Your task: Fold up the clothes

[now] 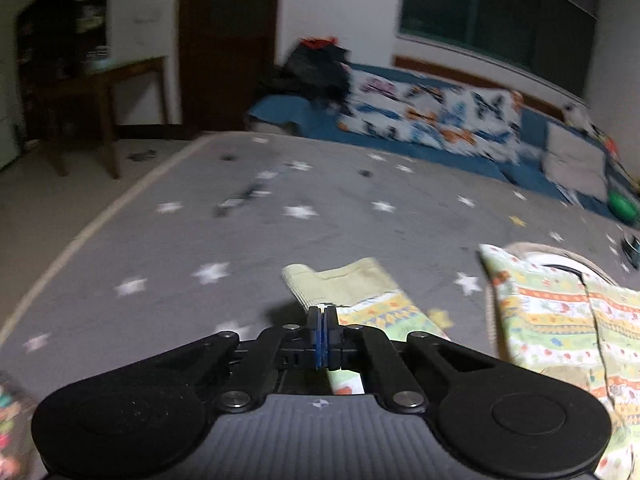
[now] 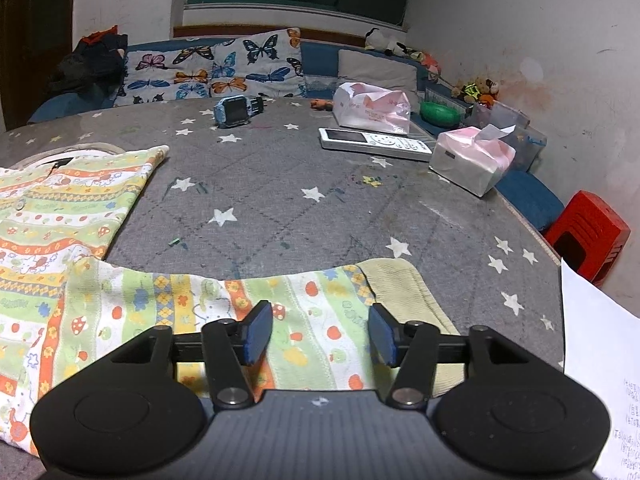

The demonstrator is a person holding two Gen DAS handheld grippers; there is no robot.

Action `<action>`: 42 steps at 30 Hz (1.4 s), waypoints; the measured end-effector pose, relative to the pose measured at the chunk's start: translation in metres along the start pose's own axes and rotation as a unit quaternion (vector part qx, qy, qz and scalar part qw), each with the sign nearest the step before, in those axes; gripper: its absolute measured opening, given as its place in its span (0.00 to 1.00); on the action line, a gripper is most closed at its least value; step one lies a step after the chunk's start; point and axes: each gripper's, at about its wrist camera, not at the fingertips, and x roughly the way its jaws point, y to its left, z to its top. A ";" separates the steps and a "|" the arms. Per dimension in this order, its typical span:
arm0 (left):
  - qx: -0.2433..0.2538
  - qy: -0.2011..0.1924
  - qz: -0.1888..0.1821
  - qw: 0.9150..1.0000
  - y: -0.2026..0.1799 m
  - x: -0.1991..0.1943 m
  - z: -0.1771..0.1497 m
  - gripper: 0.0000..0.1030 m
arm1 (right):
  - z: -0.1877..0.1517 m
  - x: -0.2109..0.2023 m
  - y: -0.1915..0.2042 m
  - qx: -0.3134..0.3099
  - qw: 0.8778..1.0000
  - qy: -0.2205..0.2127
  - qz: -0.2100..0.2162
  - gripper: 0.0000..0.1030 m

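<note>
— Cotton, by the look of it: a child's patterned top [image 2: 60, 216] in pale green, orange and yellow stripes with mushrooms and little flowers, lying flat on the grey star-print tablecloth [image 2: 280, 200].

— Where on the table?

— Near side, towards the left. One sleeve [image 2: 224, 304] runs out to the right along the near edge, ending in a plain ribbed cuff [image 2: 400, 284].

— And the right gripper [image 2: 320, 332]?

— Hanging just over that sleeve, its blue pads [image 2: 258, 330] spread wide with the printed fabric showing between them. Whether the tips touch the cloth I cannot tell.

— The left gripper [image 1: 321, 320]?

— Pressed together; the two blue pads meet with no gap to see. The other sleeve [image 1: 372, 304] lies directly under and ahead of it, its ribbed cuff just beyond the tips. It may have a fold of cloth pinched, but the picture is blurred and I can't say for certain.

— What else is on the table?

— Further back, a blue toy-like gadget [image 2: 236, 110], a white remote control [image 2: 376, 144], and a tissue pack with pink paper [image 2: 472, 160]. A crumpled white-and-pink bag [image 2: 372, 110] sits behind the remote. A sheet of printed paper [image 2: 600, 368] lies at the near right corner.

— And beyond?

— A blue couch with butterfly cushions [image 2: 212, 68], and a red plastic stool [image 2: 588, 232] by the wall.
</note>
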 end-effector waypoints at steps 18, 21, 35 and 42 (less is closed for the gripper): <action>-0.020 0.022 0.043 0.999 0.031 -0.040 -0.037 0.02 | -0.006 -0.034 0.030 -0.030 0.998 -0.028 0.043 0.60; 0.010 0.027 -0.030 0.999 0.000 -0.051 -0.035 0.03 | -0.005 -0.043 0.050 -0.053 0.995 -0.031 0.081 0.60; 0.139 0.087 -0.297 0.941 -0.159 -0.055 -0.071 0.03 | 0.000 -0.067 0.141 -0.115 0.970 -0.046 0.208 0.61; 0.172 0.109 -0.301 0.932 -0.166 -0.049 -0.093 0.05 | 0.000 -0.063 0.168 -0.127 0.963 -0.041 0.236 0.61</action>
